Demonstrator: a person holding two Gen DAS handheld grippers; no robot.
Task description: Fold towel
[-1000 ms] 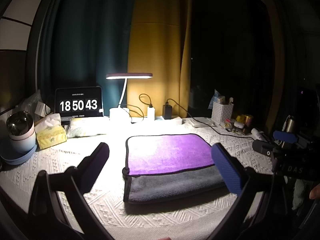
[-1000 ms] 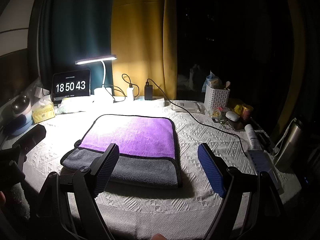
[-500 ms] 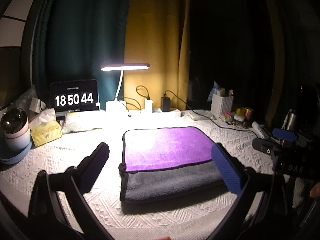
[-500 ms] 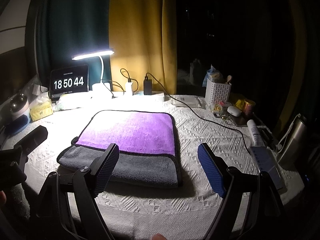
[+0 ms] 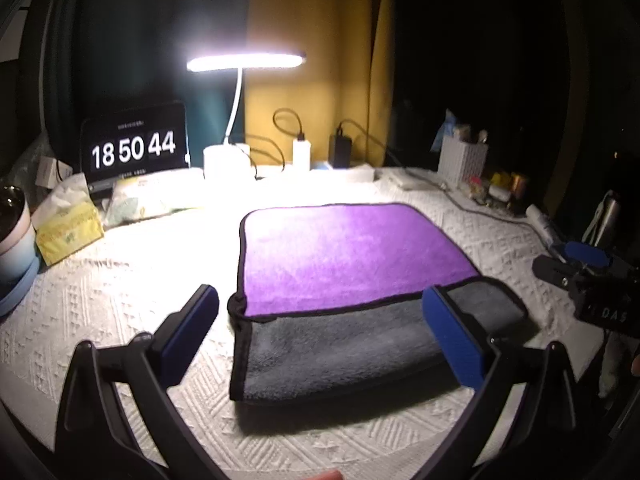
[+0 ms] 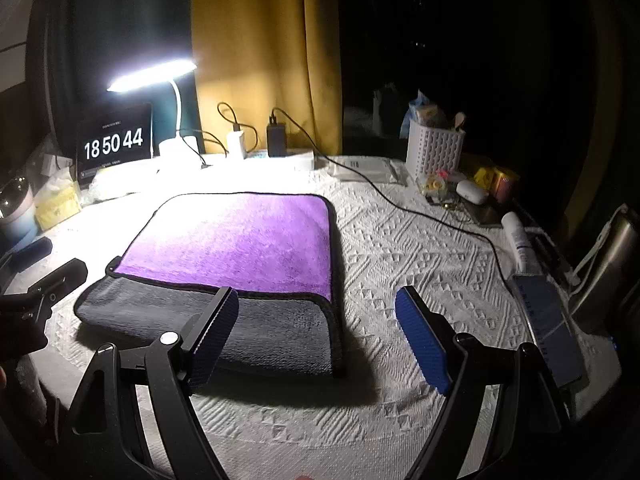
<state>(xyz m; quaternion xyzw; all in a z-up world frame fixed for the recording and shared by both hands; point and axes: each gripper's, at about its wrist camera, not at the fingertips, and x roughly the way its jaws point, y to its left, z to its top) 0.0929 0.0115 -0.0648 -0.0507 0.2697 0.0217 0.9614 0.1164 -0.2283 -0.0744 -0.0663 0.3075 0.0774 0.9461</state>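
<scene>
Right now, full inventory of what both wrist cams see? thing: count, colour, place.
towel: 1, purple over grey, folded, centre of table
tablecloth: 1, white textured, covers table
desk lamp: 1, white, lit, behind towel
clock display: 1, black, reads 18 50 44, back left
tissue box: 1, yellow, left edge
chargers: 2, one white and one black, with cables, back centre
basket: 1, white, back right
small items: several, mixed colours, beside basket
steel bottle: 1, silver, far right
curtains: yellow and dark teal, behind table
left gripper: 1, black with blue pads, open, short of the towel's near left
right gripper: 1, black with blue pads, open, at the towel's near right corner
</scene>
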